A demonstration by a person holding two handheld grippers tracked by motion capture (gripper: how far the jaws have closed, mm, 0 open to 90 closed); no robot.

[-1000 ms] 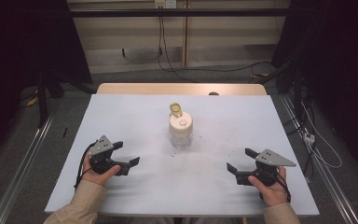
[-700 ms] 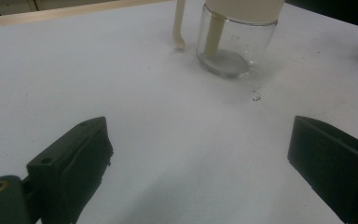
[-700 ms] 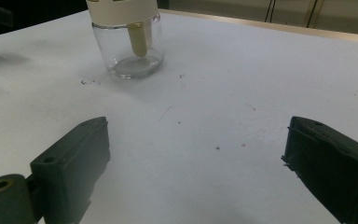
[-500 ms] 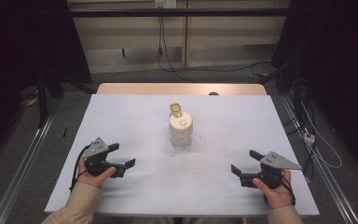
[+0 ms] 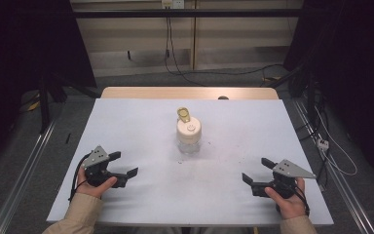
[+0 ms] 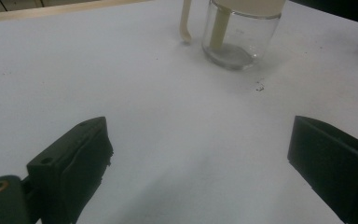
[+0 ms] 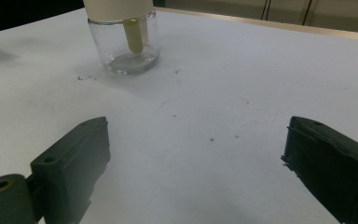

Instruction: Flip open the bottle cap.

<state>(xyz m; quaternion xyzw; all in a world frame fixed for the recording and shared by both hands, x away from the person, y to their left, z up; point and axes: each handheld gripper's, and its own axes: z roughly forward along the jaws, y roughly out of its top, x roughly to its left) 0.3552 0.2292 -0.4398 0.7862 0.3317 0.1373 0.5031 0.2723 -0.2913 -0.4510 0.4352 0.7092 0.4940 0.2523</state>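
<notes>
A clear glass jar [image 5: 189, 138] with a cream lid and a cream spoon handle at its far side stands upright at the middle of the white table [image 5: 141, 122]. The jar [image 6: 240, 32] looks empty, with a cream stem inside it; the jar [image 7: 123, 39] stands ahead of both grippers. My left gripper [image 5: 124, 165] rests near the front left, open, nothing between its jaws. My right gripper [image 5: 257, 170] rests near the front right, also open and empty. Each is well short of the jar.
Small dark specks [image 6: 260, 86] lie on the table just in front of the jar. A wooden edge [image 5: 190, 92] runs along the table's far side. Cables [image 5: 321, 144] trail on the floor at the right.
Both hands have drawn their grippers back toward the front edge and slightly outward. The jar has not moved.
</notes>
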